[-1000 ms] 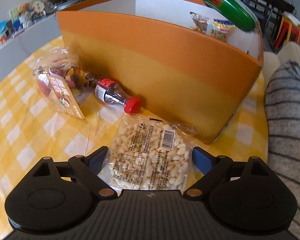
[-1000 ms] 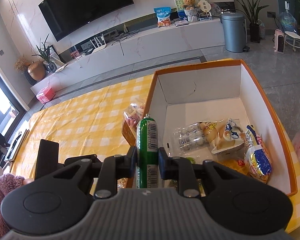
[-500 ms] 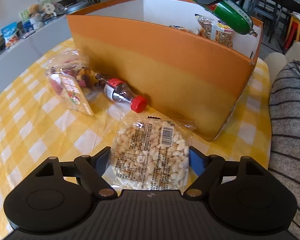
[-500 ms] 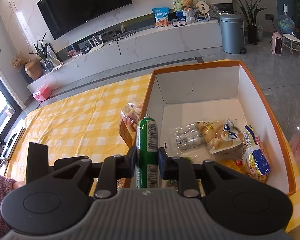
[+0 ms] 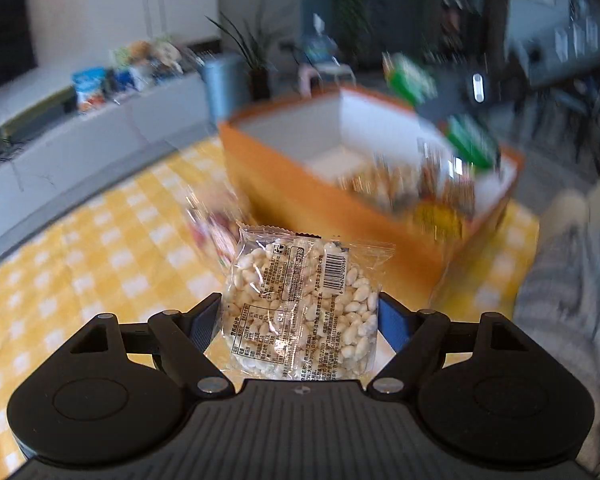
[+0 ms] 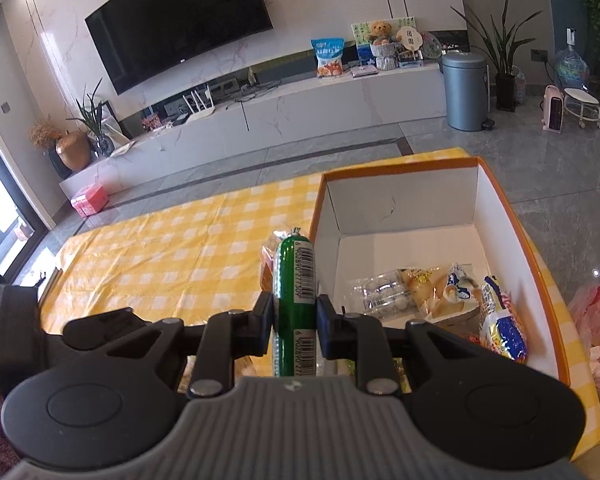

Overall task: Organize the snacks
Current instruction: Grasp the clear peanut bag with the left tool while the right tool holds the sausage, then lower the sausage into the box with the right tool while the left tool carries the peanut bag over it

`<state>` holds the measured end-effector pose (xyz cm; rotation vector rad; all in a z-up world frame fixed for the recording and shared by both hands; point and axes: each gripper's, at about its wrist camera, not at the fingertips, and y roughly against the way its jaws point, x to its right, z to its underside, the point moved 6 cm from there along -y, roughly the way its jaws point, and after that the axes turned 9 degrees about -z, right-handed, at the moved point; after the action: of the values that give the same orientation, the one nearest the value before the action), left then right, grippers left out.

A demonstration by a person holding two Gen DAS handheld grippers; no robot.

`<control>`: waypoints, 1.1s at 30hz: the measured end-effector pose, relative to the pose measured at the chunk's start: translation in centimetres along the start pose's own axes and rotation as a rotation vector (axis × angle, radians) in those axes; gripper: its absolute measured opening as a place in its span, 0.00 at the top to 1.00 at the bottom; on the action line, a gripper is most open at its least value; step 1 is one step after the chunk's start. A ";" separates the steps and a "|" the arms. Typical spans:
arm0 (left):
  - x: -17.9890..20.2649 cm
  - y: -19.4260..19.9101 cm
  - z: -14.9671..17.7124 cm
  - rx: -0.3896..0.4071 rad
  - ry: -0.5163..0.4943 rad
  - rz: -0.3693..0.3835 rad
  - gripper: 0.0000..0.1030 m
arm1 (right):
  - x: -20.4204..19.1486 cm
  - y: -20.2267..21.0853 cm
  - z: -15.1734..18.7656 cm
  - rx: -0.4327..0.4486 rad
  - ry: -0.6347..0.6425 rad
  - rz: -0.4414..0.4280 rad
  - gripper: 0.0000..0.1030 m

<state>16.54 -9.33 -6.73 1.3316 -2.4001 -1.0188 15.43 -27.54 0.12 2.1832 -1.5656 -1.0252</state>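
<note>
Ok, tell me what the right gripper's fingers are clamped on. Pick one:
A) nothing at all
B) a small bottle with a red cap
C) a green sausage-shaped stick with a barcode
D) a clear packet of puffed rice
C: in the right wrist view the right gripper has both fingers pressed against the green stick, which stands upright between them beside the orange box.

tablecloth [image 6: 172, 256]: yellow and white checks
box [image 6: 540, 280]: orange outside, white inside
sausage [image 6: 296, 280]: green wrapper
puffed-rice bag [image 5: 304, 304]: clear, pale grains
bin [image 6: 464, 92]: grey-blue
</note>
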 end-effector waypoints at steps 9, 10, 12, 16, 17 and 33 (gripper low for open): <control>-1.4 1.8 -8.0 0.149 0.251 -0.096 0.10 | 0.2 2.2 -3.4 0.090 -0.017 -0.022 0.80; -1.8 1.3 -8.6 0.154 0.298 -0.072 0.10 | 0.5 2.1 -4.2 0.098 -0.013 0.004 0.80; -2.4 0.0 -9.7 0.165 0.374 -0.002 0.10 | 1.2 1.7 -5.6 0.120 0.033 0.074 0.80; -4.2 -3.1 -11.9 0.180 0.482 0.009 0.10 | 4.2 -0.5 -8.5 0.150 0.018 0.166 0.80; -4.7 -4.0 -12.3 0.179 0.506 0.014 0.10 | 5.2 -1.4 -9.1 0.145 0.004 0.186 0.80; -8.3 -8.4 -9.1 0.143 0.691 -0.049 0.10 | 11.4 -13.7 -4.3 -0.122 -0.190 0.058 0.79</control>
<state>31.24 -9.80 -4.38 1.4816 -1.9347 -0.3056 30.05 -33.41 -9.22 1.9976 -1.5891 -1.3066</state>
